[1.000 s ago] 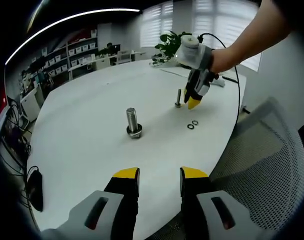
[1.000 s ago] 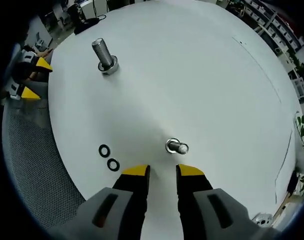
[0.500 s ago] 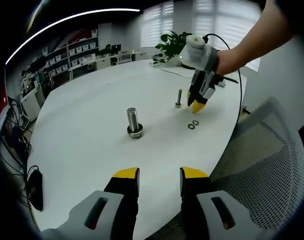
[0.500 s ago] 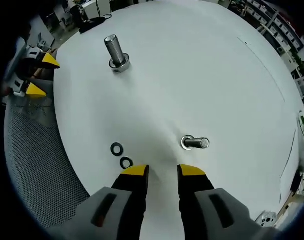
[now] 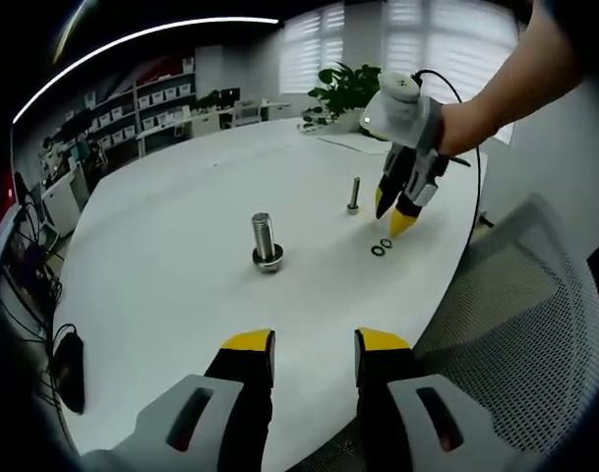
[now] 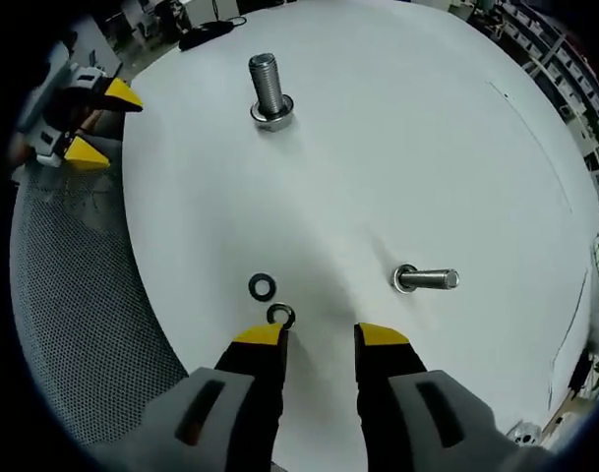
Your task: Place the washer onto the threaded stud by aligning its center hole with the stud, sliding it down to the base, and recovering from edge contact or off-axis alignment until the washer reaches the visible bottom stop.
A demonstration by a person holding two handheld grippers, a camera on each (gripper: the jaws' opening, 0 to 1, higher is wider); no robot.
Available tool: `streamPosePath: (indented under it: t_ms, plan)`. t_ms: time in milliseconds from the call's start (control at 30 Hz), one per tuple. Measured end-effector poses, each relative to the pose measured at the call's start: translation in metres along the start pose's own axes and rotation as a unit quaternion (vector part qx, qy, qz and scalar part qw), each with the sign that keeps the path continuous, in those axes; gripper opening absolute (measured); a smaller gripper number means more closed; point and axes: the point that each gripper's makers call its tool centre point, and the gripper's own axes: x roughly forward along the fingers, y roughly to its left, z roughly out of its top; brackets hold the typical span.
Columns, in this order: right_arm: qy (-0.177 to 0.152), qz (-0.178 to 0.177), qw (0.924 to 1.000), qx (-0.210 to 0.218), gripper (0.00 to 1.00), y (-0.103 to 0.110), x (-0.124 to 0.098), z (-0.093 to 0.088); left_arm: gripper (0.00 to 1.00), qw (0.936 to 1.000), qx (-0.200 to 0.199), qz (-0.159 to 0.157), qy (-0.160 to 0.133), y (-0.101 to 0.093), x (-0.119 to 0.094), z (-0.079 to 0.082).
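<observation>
Two dark washers lie side by side on the white table [image 6: 397, 128]: one washer [image 6: 263, 286] farther out, the other washer [image 6: 280, 316] just off my right gripper's left fingertip. My right gripper [image 6: 321, 336] is open and empty above them. A thin threaded stud [image 6: 426, 280] stands to its right, a thick bolt [image 6: 269, 91] with a washer at its base farther off. In the left gripper view, my left gripper [image 5: 316, 341] is open and empty at the table's near edge, with the thick bolt [image 5: 265, 240], thin stud [image 5: 354, 194], washers [image 5: 382, 246] and right gripper [image 5: 399, 214] beyond.
A grey mesh chair [image 5: 515, 324] stands against the table's edge by the washers. A person's arm [image 5: 506, 79] holds the right gripper. Cables and a dark mouse [image 5: 68, 369] lie at the left. Shelves and a plant [image 5: 340, 84] stand behind the table.
My right gripper has moved from beside the thin stud over to the two washers, toward the table's edge. The left gripper has stayed still.
</observation>
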Motion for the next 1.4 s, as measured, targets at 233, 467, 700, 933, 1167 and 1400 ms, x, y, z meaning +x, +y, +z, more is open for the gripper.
streamPosePath:
  t_ms: [233, 467, 700, 933, 1167, 1400]
  plan:
    - [0.002, 0.013, 0.9998, -0.015, 0.29, 0.016, 0.003, -0.001, 0.31, 1.0000, 0.000, 0.000, 0.001, 0.000, 0.000, -0.001]
    - [-0.006, 0.012, 0.9995, -0.029, 0.29, 0.024, 0.008, 0.003, 0.31, 1.0000, 0.002, 0.000, 0.002, 0.000, 0.000, -0.001]
    - [0.000, 0.003, 0.9992, -0.041, 0.25, 0.019, 0.009, 0.004, 0.30, 1.0000, 0.003, 0.002, 0.002, 0.000, 0.000, -0.001]
    - [-0.007, 0.001, 0.9989, -0.047, 0.24, 0.020, 0.008, 0.003, 0.30, 1.0000, 0.002, 0.003, 0.003, 0.000, 0.000, -0.001]
    - [-0.012, -0.001, 0.9989, -0.044, 0.23, 0.020, 0.008, 0.005, 0.30, 1.0000, 0.002, 0.004, 0.000, 0.002, 0.000, 0.000]
    - [-0.009, -0.007, 0.9986, -0.051, 0.16, 0.021, 0.011, 0.008, 0.30, 1.0000, 0.000, 0.004, 0.001, 0.002, -0.001, 0.000]
